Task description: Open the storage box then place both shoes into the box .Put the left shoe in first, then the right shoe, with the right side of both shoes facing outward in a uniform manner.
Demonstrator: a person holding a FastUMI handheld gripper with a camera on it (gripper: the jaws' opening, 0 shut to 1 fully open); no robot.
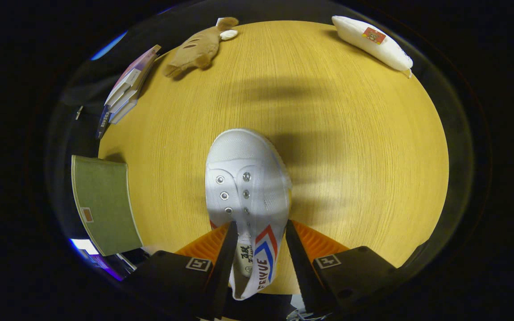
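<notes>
Gripper view: the gripper (259, 249) clamps a white canvas sneaker (247, 187) by its right side wall, one finger inside the opening and one outside, toe pointing ahead over the round wooden table (350, 156). Beyond lie a plush fish (199, 47), a white pouch (370, 42), stacked books (127, 87) and a green book (103, 203).

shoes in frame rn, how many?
1. The white shoe lies on the wooden table, heel end between the tool's fingers, toe pointing beyond them. A second shoe may lie outside this view.
</notes>
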